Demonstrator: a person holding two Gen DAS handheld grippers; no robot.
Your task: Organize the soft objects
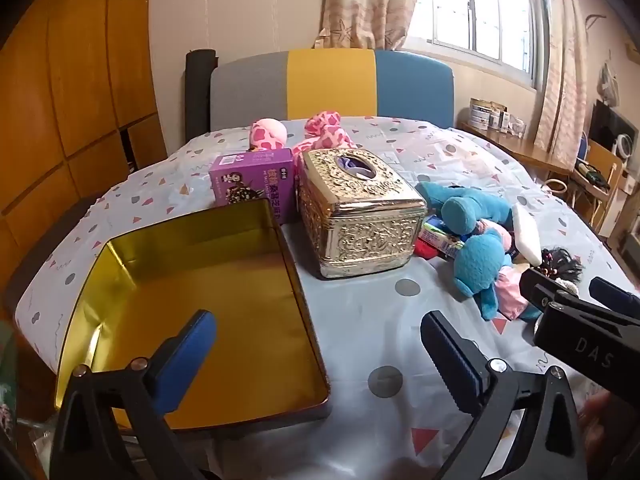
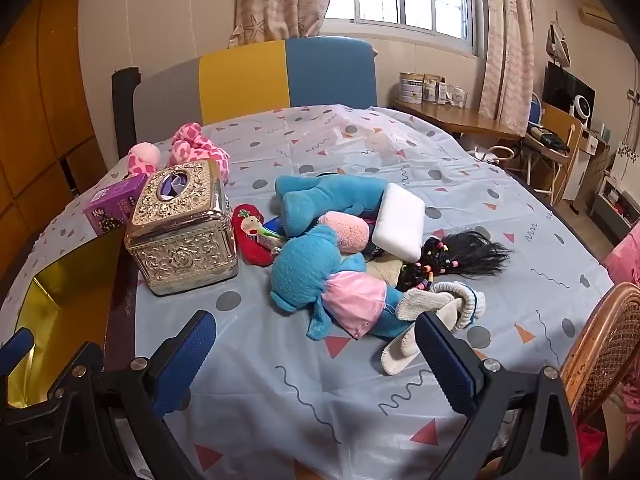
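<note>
A pile of soft things lies mid-table: a blue plush toy [image 2: 312,264] with a pink skirt, a white sponge block [image 2: 398,222], a red sock [image 2: 250,236], a black hair piece with beads [image 2: 460,254] and white knitted socks [image 2: 436,312]. A pink spotted plush [image 2: 196,148] lies at the far left. An empty gold tin [image 1: 208,312] sits front left. My left gripper [image 1: 320,356] hovers open over the tin's right edge. My right gripper [image 2: 316,356] is open just short of the pile, nothing between its fingers. The right gripper [image 1: 580,292] also shows in the left wrist view.
An ornate gold tissue box [image 2: 182,234] stands between tin and pile, a purple carton [image 1: 252,182] behind it. A colour-block chair back [image 2: 256,76] is at the far edge, a wicker chair [image 2: 600,344] at the right. A side table [image 2: 452,116] holds cans.
</note>
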